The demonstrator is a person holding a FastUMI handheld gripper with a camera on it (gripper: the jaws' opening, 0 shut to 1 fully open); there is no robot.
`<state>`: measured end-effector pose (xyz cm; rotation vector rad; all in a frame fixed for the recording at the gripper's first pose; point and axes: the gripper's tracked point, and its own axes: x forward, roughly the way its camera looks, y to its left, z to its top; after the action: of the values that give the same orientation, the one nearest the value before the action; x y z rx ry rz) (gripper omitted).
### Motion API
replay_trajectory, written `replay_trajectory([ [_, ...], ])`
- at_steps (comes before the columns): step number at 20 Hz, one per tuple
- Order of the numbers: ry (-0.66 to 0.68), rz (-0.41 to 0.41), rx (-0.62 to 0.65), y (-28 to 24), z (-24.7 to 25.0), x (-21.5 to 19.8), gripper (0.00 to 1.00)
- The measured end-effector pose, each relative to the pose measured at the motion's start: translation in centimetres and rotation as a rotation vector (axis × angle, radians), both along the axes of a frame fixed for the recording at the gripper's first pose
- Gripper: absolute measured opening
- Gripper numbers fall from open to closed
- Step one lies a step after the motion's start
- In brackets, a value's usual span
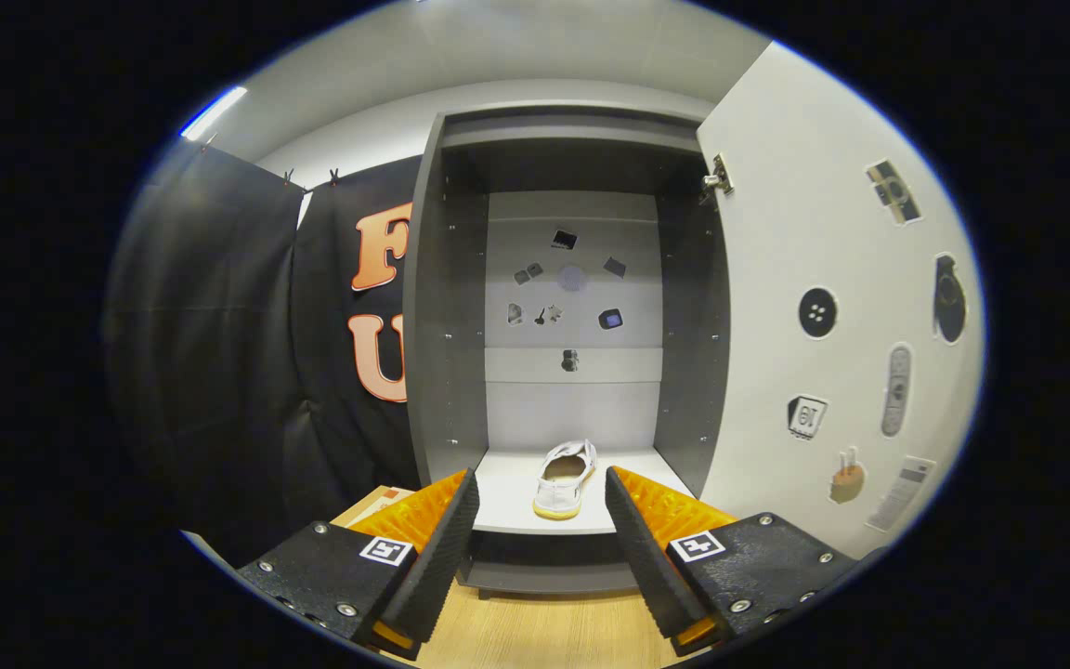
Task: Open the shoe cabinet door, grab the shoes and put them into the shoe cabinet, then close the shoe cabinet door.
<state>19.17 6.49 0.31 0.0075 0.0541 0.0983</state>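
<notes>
White shoe upright inside open shoe cabinet.

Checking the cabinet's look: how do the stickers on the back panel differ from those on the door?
Back-panel stickers look smaller and cluster tightly above the shoe; door stickers look larger and spread across the open door. Both sit on pale surfaces. The claw is open, empty, before the shelf.
</notes>
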Motion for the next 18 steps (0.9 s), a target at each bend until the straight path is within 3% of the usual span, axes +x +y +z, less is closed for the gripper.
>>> replay_trajectory([
  [8,-0.017,-0.062,0.01,-3.3,1.0,-11.3,0.9],
  [18,-0.006,-0.225,-0.027,-11.7,2.1,-18.6,0.91],
])
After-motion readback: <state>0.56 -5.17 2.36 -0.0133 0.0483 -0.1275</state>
